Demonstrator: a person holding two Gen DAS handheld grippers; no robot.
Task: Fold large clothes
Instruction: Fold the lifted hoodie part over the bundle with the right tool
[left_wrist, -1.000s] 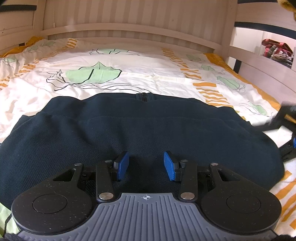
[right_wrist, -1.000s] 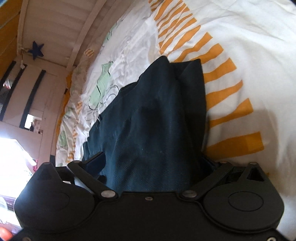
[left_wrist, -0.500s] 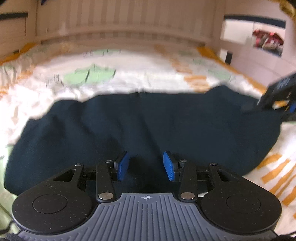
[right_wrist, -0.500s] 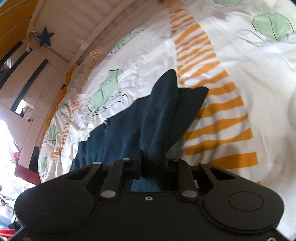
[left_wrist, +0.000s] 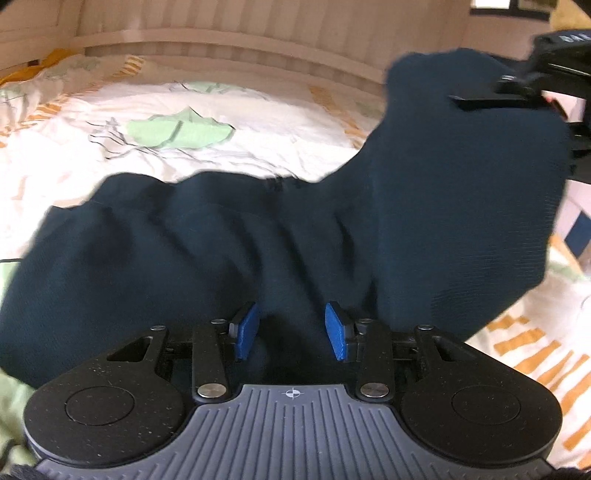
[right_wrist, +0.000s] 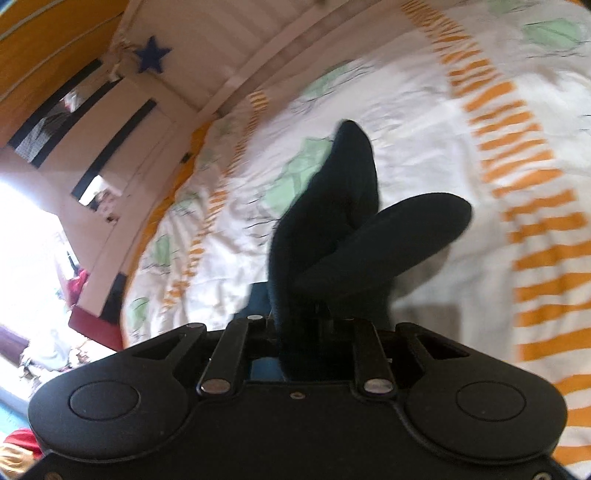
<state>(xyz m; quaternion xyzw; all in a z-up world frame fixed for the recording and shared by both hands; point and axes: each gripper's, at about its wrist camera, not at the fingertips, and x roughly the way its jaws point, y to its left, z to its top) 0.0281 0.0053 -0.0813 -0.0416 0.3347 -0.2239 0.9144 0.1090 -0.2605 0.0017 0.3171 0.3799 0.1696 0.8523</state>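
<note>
Dark garment (left_wrist: 258, 240) spread on the patterned bed (left_wrist: 221, 107), right gripper (right_wrist: 306, 317) clamped on its raised end, left gripper (left_wrist: 291, 328) part-open, fabric bunched between its blue pads (left_wrist: 246, 330), grip unclear

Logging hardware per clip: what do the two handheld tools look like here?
The left tool has blue ribbed pads, black link arms on two round black discs, and a grey ribbed body with a small crosshair mark. The right tool is all black, with silver pivot rivets.
</note>
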